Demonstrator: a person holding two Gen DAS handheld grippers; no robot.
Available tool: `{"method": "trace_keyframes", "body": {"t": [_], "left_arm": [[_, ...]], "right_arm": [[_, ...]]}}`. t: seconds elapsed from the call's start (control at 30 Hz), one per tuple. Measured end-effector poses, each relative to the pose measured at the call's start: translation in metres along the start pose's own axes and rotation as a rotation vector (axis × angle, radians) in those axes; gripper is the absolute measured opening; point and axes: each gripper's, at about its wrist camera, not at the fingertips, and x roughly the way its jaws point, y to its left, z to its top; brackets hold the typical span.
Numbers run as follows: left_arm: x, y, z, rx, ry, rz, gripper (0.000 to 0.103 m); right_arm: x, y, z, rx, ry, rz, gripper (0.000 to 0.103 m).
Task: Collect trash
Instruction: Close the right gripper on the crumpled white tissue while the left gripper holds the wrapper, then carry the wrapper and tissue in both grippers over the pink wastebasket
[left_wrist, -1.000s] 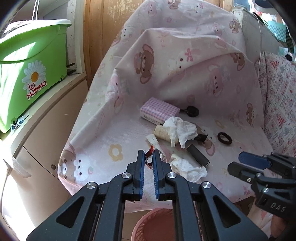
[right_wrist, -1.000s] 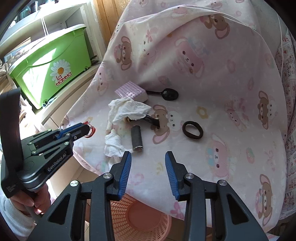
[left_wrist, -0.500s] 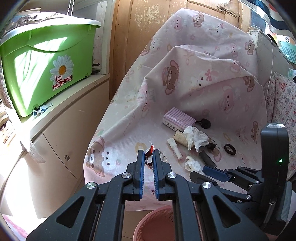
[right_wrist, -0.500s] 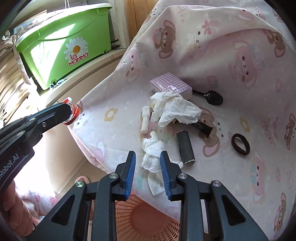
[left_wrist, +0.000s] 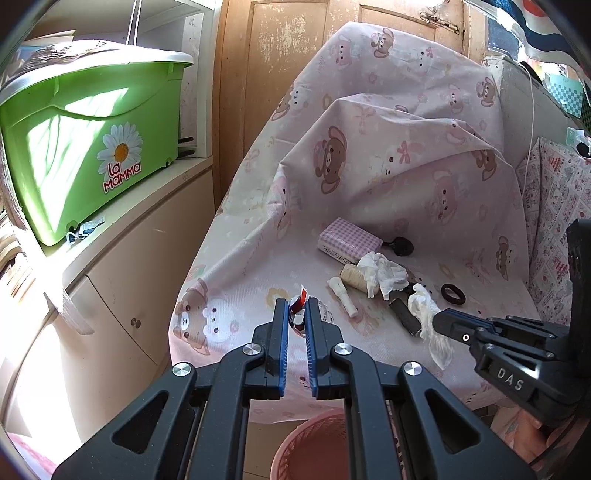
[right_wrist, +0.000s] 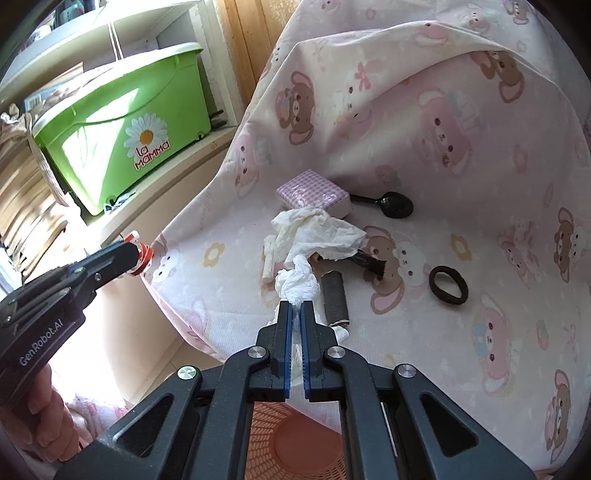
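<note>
Landmark: the checked purple tissue pack (right_wrist: 313, 192) lying on the bear-print pink sheet (right_wrist: 461, 155).

A red-and-white wrapper scrap (left_wrist: 297, 312) is held by the left gripper (left_wrist: 296, 317), jaws nearly together and clamped on it; gripper and scrap are seen well to the near left of the pack, off the sheet's edge in the right wrist view (right_wrist: 142, 254).

A crumpled white tissue (right_wrist: 297, 284) is pinched by the right gripper (right_wrist: 295, 314). Its jaws have just been closing and are now pressed on the tissue's lower end, with paper trailing between and below the pads. This wad is placed in front of the pack.

A larger loose tissue (right_wrist: 319, 236) is draped just in front of the pack, touching it. A small white stick-like roll (right_wrist: 269, 258) is found in front of the pack to the left. A dark grey cylinder (right_wrist: 335, 299) lies just beside the held wad. A black spoon (right_wrist: 391, 203) is set just right of the pack. A black hair tie (right_wrist: 448, 285) lies well to the pack's right front.

A pink mesh basket (right_wrist: 295, 443) is seen below the sheet's near edge, under both grippers. A green "La Mamma" tub (right_wrist: 122, 129) stands on a cabinet top, far left of the pack.
</note>
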Motion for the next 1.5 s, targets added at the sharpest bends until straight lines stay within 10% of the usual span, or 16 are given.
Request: {"method": "trace_keyframes", "body": {"t": [0.8, 1.1, 1.5], "left_arm": [[-0.007, -0.041, -0.037, 0.1, 0.185, -0.182, 0.009], [0.019, -0.024, -0.054, -0.041, 0.385, -0.266, 0.008], [0.061, -0.027, -0.092, -0.034, 0.584, -0.182, 0.008]], "right_arm": [[-0.06, -0.003, -0.037, -0.019, 0.045, 0.121, 0.005], [-0.055, 0.005, -0.06, -0.057, 0.125, 0.129, 0.005], [-0.011, 0.016, -0.099, -0.093, 0.302, 0.081, 0.005]]}}
